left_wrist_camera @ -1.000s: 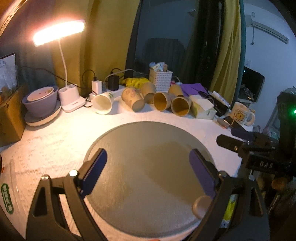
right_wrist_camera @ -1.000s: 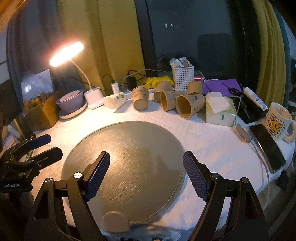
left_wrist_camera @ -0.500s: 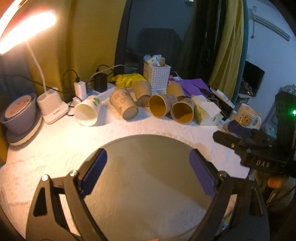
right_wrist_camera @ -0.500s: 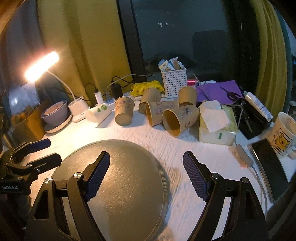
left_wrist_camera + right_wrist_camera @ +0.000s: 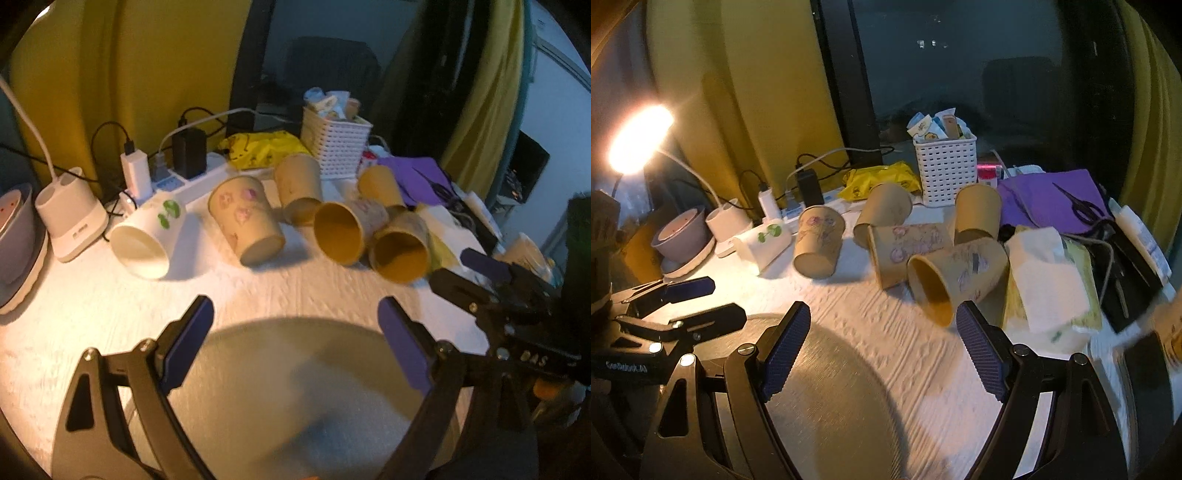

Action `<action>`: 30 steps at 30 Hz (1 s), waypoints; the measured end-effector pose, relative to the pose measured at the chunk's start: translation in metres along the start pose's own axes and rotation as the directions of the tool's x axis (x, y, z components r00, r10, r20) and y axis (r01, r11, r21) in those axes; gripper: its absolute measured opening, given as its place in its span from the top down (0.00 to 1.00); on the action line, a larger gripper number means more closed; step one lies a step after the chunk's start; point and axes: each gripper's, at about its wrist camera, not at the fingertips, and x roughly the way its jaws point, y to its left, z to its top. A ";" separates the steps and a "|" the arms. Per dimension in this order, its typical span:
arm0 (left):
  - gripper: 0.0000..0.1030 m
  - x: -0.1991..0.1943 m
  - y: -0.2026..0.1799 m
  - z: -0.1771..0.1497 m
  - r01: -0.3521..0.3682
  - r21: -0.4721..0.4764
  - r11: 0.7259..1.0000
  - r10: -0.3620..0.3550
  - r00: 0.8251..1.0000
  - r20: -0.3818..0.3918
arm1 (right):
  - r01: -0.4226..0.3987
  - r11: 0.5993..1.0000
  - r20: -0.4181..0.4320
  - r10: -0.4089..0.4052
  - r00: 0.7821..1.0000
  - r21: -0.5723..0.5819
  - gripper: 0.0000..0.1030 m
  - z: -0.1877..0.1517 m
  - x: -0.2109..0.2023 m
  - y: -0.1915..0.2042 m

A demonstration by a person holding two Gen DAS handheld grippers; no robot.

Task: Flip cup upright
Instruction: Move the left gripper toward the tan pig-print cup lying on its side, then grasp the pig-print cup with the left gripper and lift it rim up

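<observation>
A cluttered desk draped in a white textured cloth [image 5: 886,317] is being lit by a desk lamp [image 5: 639,138] against yellow curtains and a dark window. A round grey mat [image 5: 314,387] is being kept in the foreground, with a white basket [image 5: 945,168], a power strip [image 5: 192,177] and a tissue pack [image 5: 1049,284] lying behind and beside it.

Six paper cups are being shown tipped on their sides in a loose row beyond the mat: a white cup [image 5: 147,240] at the left, a floral cup [image 5: 243,221] next to it, and four brown ones clustered toward the right. The nearest brown cup [image 5: 956,277] is lying with its open mouth turned toward the cameras, touching the tissue pack and a neighbouring cup.

The left gripper [image 5: 295,343] and right gripper [image 5: 882,354] are both being held with fingers spread wide, nothing between them, short of the cups.

The cups are being judged as very light, thin-walled and easily crushed, and likely to roll or skid on the cloth. A gentle hold across the side wall near the stiffer rolled rim is being judged the safest, with the closed base end the alternative.
</observation>
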 end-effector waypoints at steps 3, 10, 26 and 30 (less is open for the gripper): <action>0.11 0.018 0.006 0.013 -0.021 -0.025 0.999 0.021 1.000 -0.008 | 0.003 1.000 -0.003 -0.003 1.000 -0.010 0.19 0.011 0.015 -0.007; 0.11 0.054 0.018 0.036 -0.080 -0.067 0.995 0.078 0.996 -0.035 | 0.019 1.000 -0.024 -0.019 1.000 -0.020 0.19 0.037 0.051 -0.020; 0.12 0.120 0.042 0.062 -0.078 -0.120 0.990 0.066 0.993 -0.099 | 0.005 1.000 -0.051 -0.005 0.999 -0.009 0.19 0.061 0.103 -0.044; 0.36 0.131 0.041 0.064 -0.067 -0.123 0.990 0.049 0.988 -0.146 | 0.007 1.000 -0.047 -0.007 0.999 0.008 0.19 0.061 0.101 -0.050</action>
